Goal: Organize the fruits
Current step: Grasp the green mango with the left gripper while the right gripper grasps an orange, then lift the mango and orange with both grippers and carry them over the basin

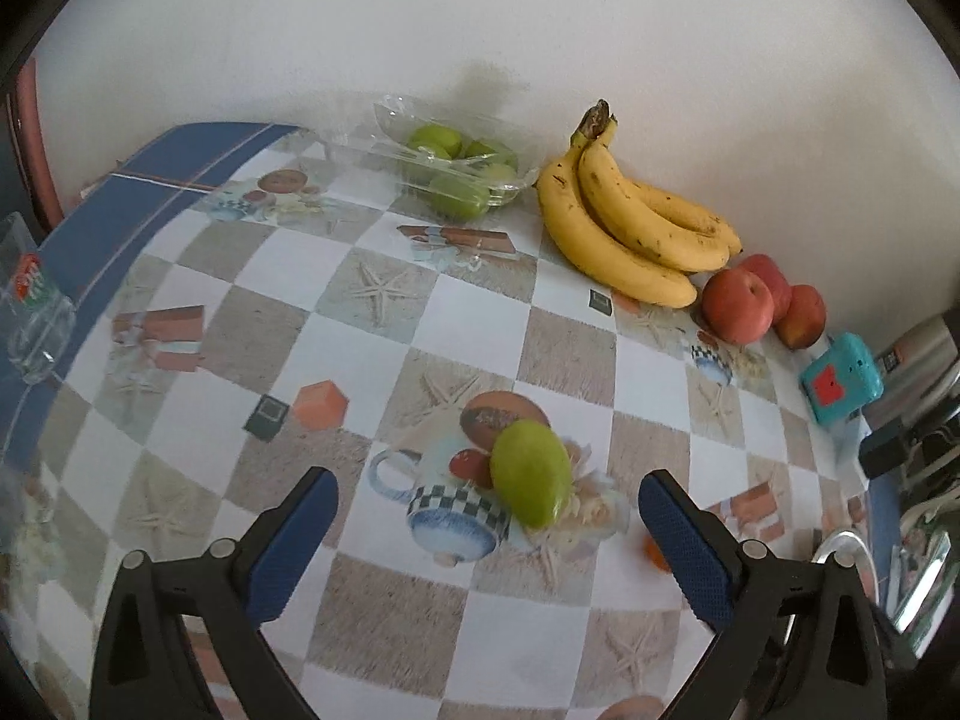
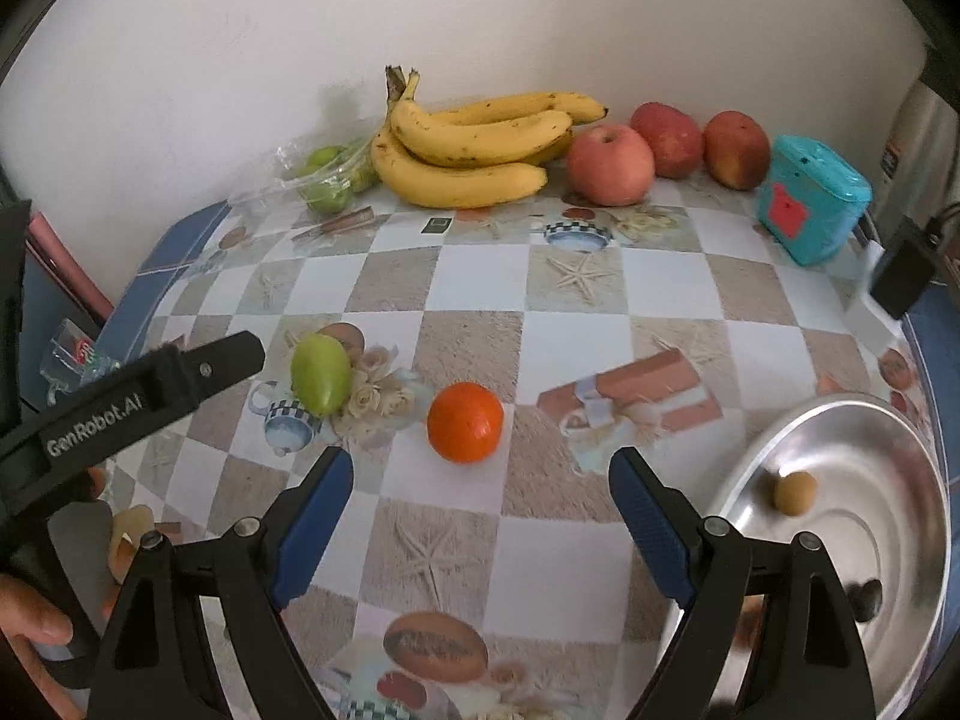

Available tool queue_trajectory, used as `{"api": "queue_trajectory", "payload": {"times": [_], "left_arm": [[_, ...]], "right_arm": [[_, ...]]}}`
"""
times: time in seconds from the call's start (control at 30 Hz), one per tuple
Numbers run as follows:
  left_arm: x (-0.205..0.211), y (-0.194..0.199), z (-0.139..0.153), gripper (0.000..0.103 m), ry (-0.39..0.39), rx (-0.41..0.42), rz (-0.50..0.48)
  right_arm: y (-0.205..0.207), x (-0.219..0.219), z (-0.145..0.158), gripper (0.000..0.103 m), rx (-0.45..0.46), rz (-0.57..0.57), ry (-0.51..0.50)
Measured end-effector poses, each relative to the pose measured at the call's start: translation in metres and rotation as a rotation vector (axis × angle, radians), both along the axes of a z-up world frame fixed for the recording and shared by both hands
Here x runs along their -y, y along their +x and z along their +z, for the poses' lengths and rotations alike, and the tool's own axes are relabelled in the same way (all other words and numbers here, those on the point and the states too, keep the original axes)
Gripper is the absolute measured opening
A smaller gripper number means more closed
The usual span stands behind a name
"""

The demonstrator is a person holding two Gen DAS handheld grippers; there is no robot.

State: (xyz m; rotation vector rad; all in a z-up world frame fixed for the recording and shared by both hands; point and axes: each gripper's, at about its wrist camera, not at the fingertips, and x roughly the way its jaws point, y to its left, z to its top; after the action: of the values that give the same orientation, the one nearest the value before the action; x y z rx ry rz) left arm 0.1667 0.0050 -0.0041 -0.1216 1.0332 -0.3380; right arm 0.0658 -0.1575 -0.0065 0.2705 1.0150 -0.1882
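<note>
Here, left hand-held gripper [image 1: 486, 516] tilted down over the counter [image 1: 480, 324], jaws wide, one green fruit [image 1: 530, 473] between them untouched, right hand-held gripper [image 2: 480, 498] wide, one orange [image 2: 465, 422] at 12 o'clock, three apples [image 2: 610, 164], one banana bunch [image 2: 468, 150], one bowl [image 2: 870, 462].

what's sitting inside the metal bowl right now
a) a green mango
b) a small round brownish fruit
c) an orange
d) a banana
b: in the right wrist view a small round brownish fruit lies inside the metal bowl, while the orange and the green mango sit out on the tablecloth.
</note>
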Motion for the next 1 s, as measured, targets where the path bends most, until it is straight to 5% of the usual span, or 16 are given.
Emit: {"api": "queue_trajectory", "payload": {"times": [0.33,0.67,0.77,1.0], "left_arm": [[0.026,0.015,-0.017,0.082,0.019,0.000,-0.071],[0.037,0.017,-0.042,0.045,0.037,-0.068,-0.095],[0.039,0.015,-0.042,0.043,0.047,-0.071,-0.096],[0.038,0.015,-0.041,0.043,0.053,-0.089,-0.084]], "right_arm": [[0.026,-0.002,-0.026,0.087,-0.043,0.014,0.000],[0.039,-0.006,-0.035,0.052,-0.053,0.024,-0.017],[0.039,-0.005,-0.035,0.039,-0.053,0.020,-0.014],[0.036,-0.005,-0.034,0.039,-0.051,0.018,-0.006]]}}
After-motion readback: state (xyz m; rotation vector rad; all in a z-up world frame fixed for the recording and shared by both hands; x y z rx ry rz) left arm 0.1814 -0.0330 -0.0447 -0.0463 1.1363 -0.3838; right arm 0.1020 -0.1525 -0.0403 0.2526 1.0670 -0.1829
